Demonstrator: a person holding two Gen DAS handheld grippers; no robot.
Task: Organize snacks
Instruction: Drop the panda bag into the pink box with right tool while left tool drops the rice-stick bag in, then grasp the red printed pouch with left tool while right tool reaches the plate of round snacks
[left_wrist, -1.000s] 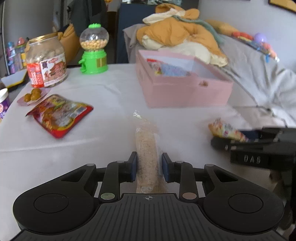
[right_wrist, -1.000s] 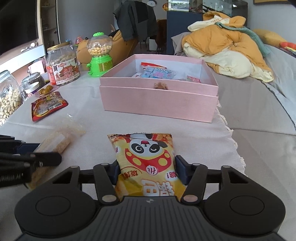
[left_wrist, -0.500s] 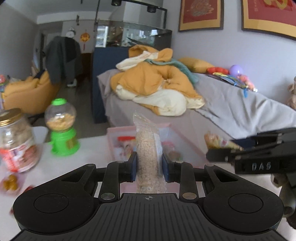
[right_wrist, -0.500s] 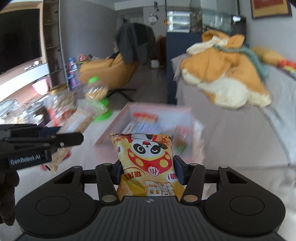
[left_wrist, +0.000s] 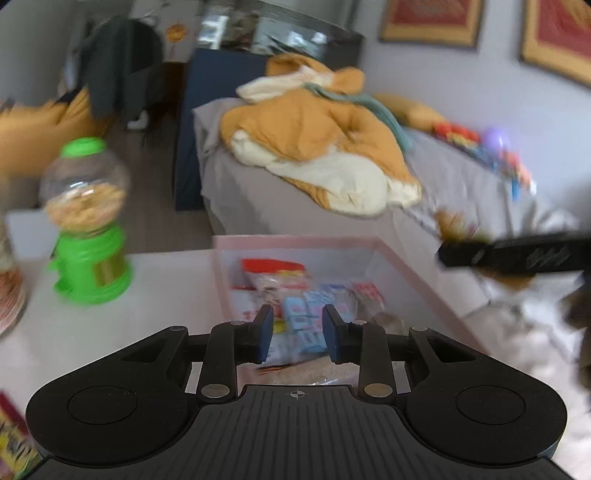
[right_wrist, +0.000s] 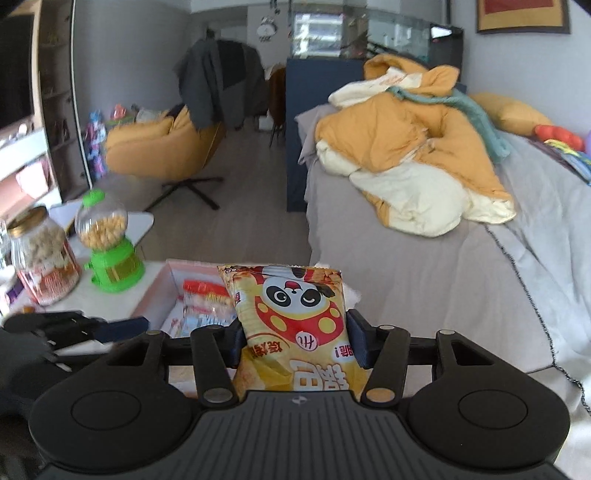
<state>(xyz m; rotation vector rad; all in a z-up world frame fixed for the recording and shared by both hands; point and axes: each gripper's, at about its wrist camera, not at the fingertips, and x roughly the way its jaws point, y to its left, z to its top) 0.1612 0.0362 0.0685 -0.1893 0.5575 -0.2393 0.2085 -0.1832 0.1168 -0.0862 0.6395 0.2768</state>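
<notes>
1. My right tongs (right_wrist: 295, 343) are clamped on the bag (right_wrist: 295, 306), a yellow pack with a panda print. One pad presses each side edge. The bag stands upright above the near right part of the box (right_wrist: 155, 295).

2. My left tongs (left_wrist: 298, 332) stand at a narrow gap with nothing between the pads. They hang over the near end of the box. A grain packet (left_wrist: 306, 373) shows just below and behind the pads, close to the tong body. I cannot tell whether it touches them.

3. The box is pink and open. It sits on the white worktop (left_wrist: 166, 288) and holds several packs, red-white and blue-white.

4. In the left view, the right tongs appear as a blurred black bar past the box's right wall.

5. Left of the box, the green dispenser (left_wrist: 88, 229) stands upright on the worktop. A jar (right_wrist: 40, 258) with a gold lid stands just beside it, further left.

6. Beyond the worktop is the bed (right_wrist: 406, 277), grey-covered, with an orange and cream quilt (right_wrist: 406, 147) heaped on it.
</notes>
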